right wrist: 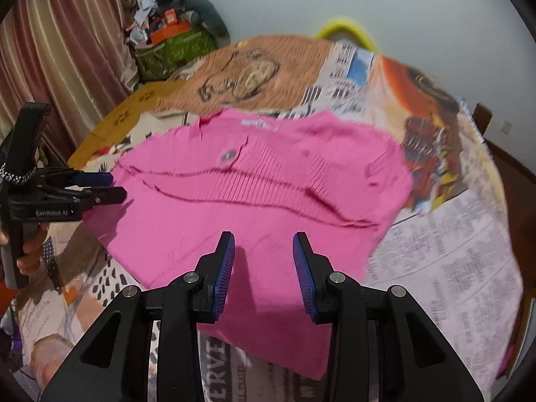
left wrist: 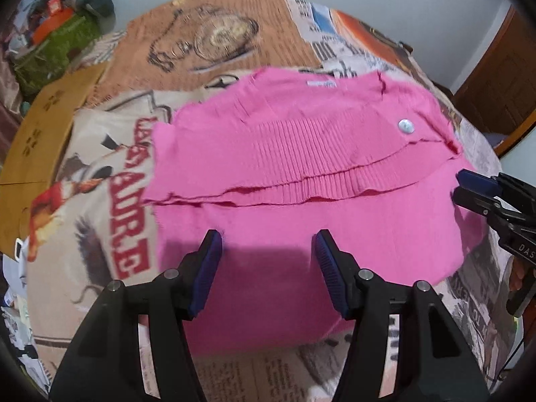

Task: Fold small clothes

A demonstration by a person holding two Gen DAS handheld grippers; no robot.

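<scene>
Left wrist view: the left hand-held gripper (left wrist: 266, 244) has its jaws standing well apart over the near half of the pink sweater (left wrist: 301, 167), with nothing between the pads. Off to its right, the right hand-held gripper (left wrist: 469, 187) comes in at the sweater's right edge. From the right wrist view, the right hand-held gripper (right wrist: 264, 244) has a narrower gap, also empty, above the same near panel of the sweater (right wrist: 261, 184).

The sweater lies flat on the desk (right wrist: 452, 251), which is covered with printed newspaper. Just ahead of both grippers a ribbed hem lies across the middle of the garment, so one fold looks already made; a button (left wrist: 405, 126) sits beyond that hem, toward the right.

My reading: the cloth is released and lying free between folds. The next move calls for each gripper to pinch an edge or corner, probably at one side, and carry it across evenly so the layers do not bunch.
</scene>
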